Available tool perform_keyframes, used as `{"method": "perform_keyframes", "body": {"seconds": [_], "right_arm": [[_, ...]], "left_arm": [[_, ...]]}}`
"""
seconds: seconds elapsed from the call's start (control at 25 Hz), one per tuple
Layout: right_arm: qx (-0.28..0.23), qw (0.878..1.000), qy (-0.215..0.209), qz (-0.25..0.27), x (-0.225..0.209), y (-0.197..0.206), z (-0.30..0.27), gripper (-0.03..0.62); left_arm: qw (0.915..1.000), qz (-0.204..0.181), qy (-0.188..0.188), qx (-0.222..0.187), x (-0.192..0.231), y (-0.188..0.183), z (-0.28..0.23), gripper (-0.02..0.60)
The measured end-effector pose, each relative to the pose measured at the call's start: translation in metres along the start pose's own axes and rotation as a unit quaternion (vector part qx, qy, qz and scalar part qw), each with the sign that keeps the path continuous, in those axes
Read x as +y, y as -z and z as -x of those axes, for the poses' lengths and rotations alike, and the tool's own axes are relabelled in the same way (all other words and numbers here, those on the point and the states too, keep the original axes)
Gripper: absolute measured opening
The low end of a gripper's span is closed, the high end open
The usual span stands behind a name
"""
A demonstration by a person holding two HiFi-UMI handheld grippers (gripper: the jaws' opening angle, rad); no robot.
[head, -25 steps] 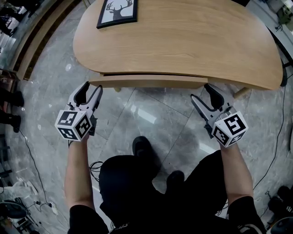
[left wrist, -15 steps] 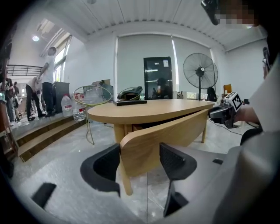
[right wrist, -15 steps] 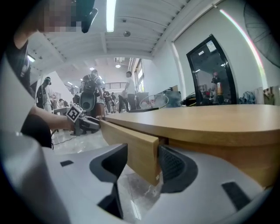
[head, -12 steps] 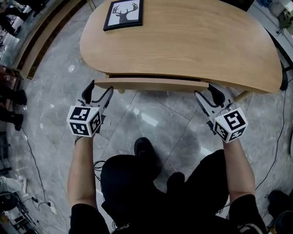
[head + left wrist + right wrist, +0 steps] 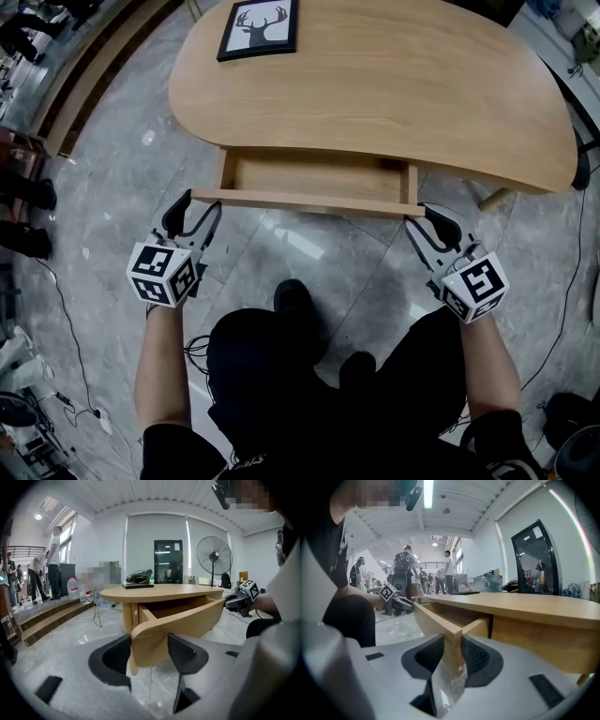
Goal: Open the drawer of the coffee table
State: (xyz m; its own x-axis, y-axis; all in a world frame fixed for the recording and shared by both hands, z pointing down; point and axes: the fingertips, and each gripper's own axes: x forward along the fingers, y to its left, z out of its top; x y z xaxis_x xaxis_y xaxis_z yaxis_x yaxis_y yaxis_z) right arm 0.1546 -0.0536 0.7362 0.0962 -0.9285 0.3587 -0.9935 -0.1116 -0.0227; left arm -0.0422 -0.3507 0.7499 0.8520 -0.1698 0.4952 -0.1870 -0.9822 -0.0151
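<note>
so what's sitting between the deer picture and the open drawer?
Nothing but bare tabletop. The head view shows plain wood all the way from the deer picture down to the drawer.

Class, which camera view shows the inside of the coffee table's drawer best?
The head view: it looks down into the open drawer, showing its whole floor. Both gripper views show mainly its front panel and a sliver inside.
</note>
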Motion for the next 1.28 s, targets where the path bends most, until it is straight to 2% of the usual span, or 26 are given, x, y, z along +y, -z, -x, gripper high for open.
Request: {"method": "perform_keyframes", "body": {"seconds": [0.24,0.52,0.64,1.08,1.28], "right_arm": [[0.038,0.999,-0.019,-0.005,0.024,0.015,0.014,0.123],[0.029,0.999,-0.013,-0.023,0.024,0.022,0.019,0.132],[0.033,0.999,-0.023,-0.023,0.032,0.022,0.022,0.131],[0.059,0.996,-0.056,-0.043,0.058,0.04,0.034,0.135],[0.065,0.995,-0.059,-0.043,0.06,0.047,0.038,0.137]], "left_arm": [[0.9999,0.012,-0.009,0.004,-0.011,0.021,0.019,0.239],[0.9996,0.028,-0.004,-0.003,-0.02,0.029,0.028,0.238],[0.9994,0.035,-0.003,-0.002,-0.022,0.033,0.035,0.238],[0.9985,0.036,0.001,0.041,-0.03,0.058,0.053,0.238],[0.9981,0.043,0.0,0.045,-0.038,0.066,0.058,0.238]]}}
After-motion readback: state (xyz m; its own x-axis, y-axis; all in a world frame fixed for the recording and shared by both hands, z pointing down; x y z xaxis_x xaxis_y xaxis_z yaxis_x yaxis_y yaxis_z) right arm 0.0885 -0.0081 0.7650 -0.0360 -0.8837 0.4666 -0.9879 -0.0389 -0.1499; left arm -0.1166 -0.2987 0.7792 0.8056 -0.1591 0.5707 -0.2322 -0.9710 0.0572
